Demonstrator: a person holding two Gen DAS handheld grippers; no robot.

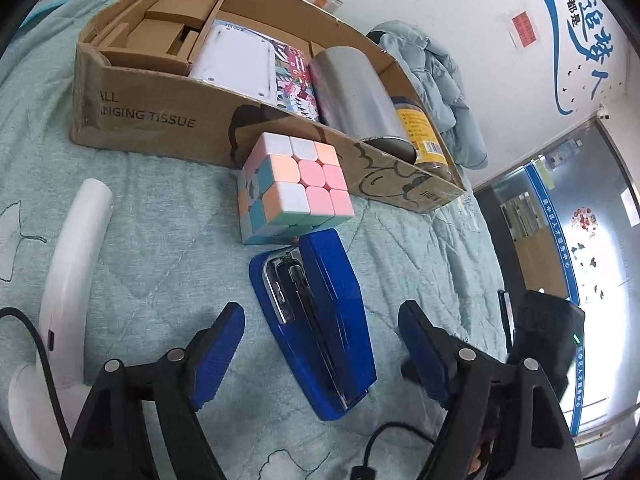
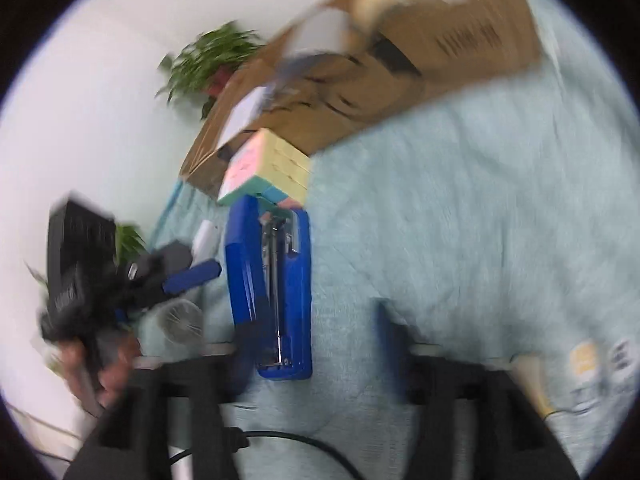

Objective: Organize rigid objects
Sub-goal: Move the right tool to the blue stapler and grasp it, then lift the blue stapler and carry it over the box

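The left tool (image 1: 321, 344) stands wide open, gripping nothing, its blue pads on either side of the blue stapler (image 1: 316, 320) without touching it. Left of the tool's left finger lies a curved white device (image 1: 68, 272) with a black cable (image 1: 36, 356) plugged into it. The stapler rests on its side on the pale green quilt (image 1: 140, 240), between the fingers and running forward from them. Just ahead of the stapler's far end sits a pastel puzzle cube (image 1: 292, 186) — touching or nearly touching it. Beyond the cube is the open cardboard box (image 1: 152, 116); from left to right it holds folded cardboard inserts (image 1: 176, 28), a white flat item (image 1: 236, 56), a colourful printed pack (image 1: 298, 80), a metal cylinder (image 1: 352, 92) and a yellow-labelled jar (image 1: 418, 128). To the right of the tool, a bundled pale jacket (image 1: 436, 80) lies behind the box.

The right tool (image 2: 316, 344) view is blurred, yet its fingers show wide apart with nothing held. The stapler (image 2: 276, 288) lies just ahead of its left finger, the cube (image 2: 268, 172) beyond — and the other tool (image 2: 192, 276) shows off to the left.
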